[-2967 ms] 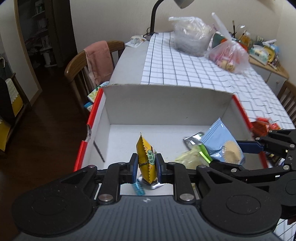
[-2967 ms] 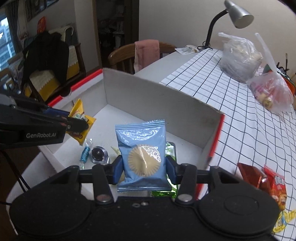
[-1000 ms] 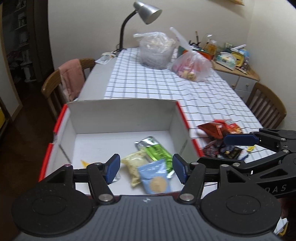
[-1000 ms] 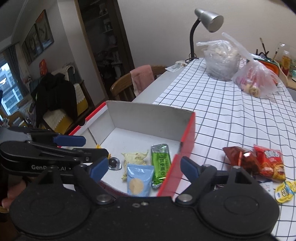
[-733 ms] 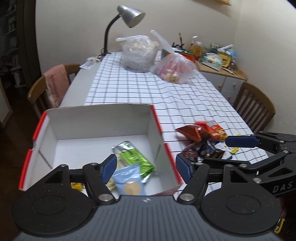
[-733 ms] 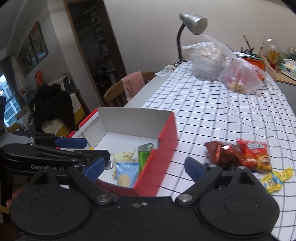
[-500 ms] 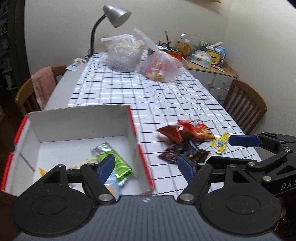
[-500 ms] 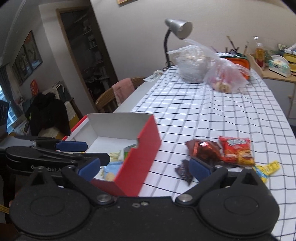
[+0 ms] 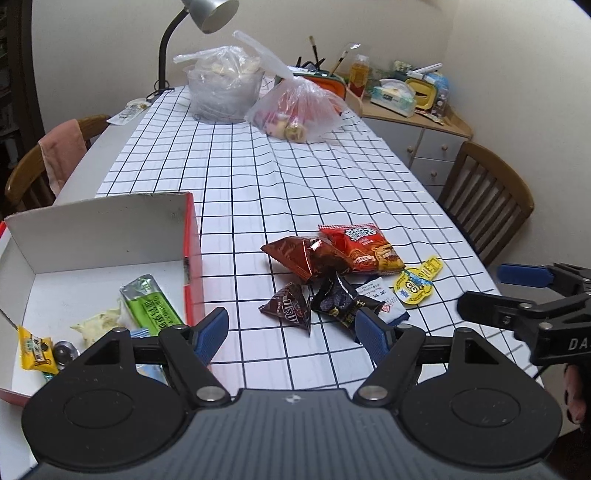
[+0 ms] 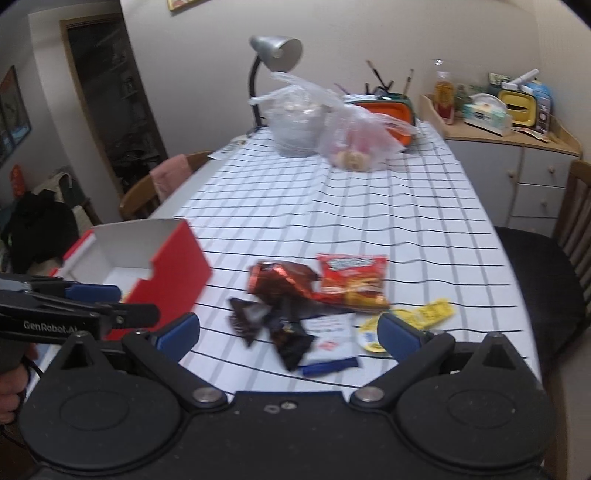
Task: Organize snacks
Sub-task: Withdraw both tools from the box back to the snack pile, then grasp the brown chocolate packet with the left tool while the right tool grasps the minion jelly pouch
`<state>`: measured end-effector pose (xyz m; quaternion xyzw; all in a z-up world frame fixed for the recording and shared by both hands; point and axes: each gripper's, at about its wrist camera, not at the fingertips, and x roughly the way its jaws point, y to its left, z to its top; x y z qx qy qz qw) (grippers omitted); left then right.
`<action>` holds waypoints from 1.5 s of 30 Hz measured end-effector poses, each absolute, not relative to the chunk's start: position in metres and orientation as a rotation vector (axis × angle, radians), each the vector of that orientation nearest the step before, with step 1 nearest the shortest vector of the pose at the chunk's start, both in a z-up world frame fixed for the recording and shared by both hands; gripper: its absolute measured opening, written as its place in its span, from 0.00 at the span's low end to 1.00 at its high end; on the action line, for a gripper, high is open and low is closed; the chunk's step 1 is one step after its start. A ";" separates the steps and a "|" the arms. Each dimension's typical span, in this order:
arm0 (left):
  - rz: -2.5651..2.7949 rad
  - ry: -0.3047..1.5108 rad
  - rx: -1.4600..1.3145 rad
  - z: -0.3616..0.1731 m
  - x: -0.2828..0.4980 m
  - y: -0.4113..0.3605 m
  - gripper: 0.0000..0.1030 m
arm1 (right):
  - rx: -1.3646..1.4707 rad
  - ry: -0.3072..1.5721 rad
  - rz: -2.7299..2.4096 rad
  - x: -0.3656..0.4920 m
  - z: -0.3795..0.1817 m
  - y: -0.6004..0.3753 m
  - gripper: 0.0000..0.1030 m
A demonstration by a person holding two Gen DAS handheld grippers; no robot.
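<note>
A red box with a white inside point(image 9: 192, 236) point(image 10: 173, 273) stands at the table's left. In it lie a green bar point(image 9: 149, 304), a pale packet point(image 9: 98, 325), a yellow packet point(image 9: 35, 349) and a silver sweet point(image 9: 64, 350). A pile of loose snacks lies on the checked cloth: a dark red bag point(image 9: 303, 254) point(image 10: 280, 280), a red bag point(image 9: 365, 247) point(image 10: 352, 280), a brown M&M's packet point(image 9: 290, 308), a dark packet point(image 9: 341, 301), a white sachet point(image 9: 380, 295) and a yellow packet point(image 9: 419, 278) point(image 10: 424, 314). My left gripper point(image 9: 291, 332) is open and empty, just before the pile. My right gripper point(image 10: 288, 332) is open and empty above the pile.
Two clear plastic bags point(image 9: 225, 85) point(image 9: 299, 110) and a desk lamp point(image 9: 207, 14) stand at the table's far end. Wooden chairs stand at the left point(image 9: 44, 162) and right point(image 9: 487, 199). A cluttered cabinet point(image 9: 417, 114) is in the back right corner.
Both grippers let go of their packets, now lying in the box, opened, and swung right from over the box to the loose snack pile.
</note>
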<state>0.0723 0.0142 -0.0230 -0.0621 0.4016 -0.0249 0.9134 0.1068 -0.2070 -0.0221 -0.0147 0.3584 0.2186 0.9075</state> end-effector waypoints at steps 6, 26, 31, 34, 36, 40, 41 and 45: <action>-0.018 0.849 -0.104 -0.037 0.091 -0.006 0.73 | -0.062 0.777 0.421 0.128 -0.039 -0.234 1.00; 0.139 0.968 -0.065 -0.092 0.148 -0.029 0.73 | -0.454 0.851 0.693 0.204 -0.098 -0.242 0.95; 0.169 1.002 -0.070 -0.103 0.158 -0.025 0.73 | -0.554 0.835 0.750 0.215 -0.110 -0.237 0.93; 0.181 1.019 -0.070 -0.109 0.164 -0.023 0.73 | -0.607 0.842 0.787 0.221 -0.118 -0.233 0.89; 0.193 1.030 -0.074 -0.113 0.168 -0.021 0.73 | -0.631 0.847 0.805 0.225 -0.122 -0.231 0.88; 0.200 1.055 -0.090 -0.120 0.178 -0.017 0.73 | -0.634 0.853 0.829 0.236 -0.126 -0.231 0.83; 0.199 1.059 -0.093 -0.122 0.181 -0.016 0.73 | -0.630 0.854 0.839 0.238 -0.126 -0.231 0.83; 0.189 1.079 -0.108 -0.127 0.189 -0.014 0.73 | -0.636 0.864 0.880 0.244 -0.129 -0.229 0.80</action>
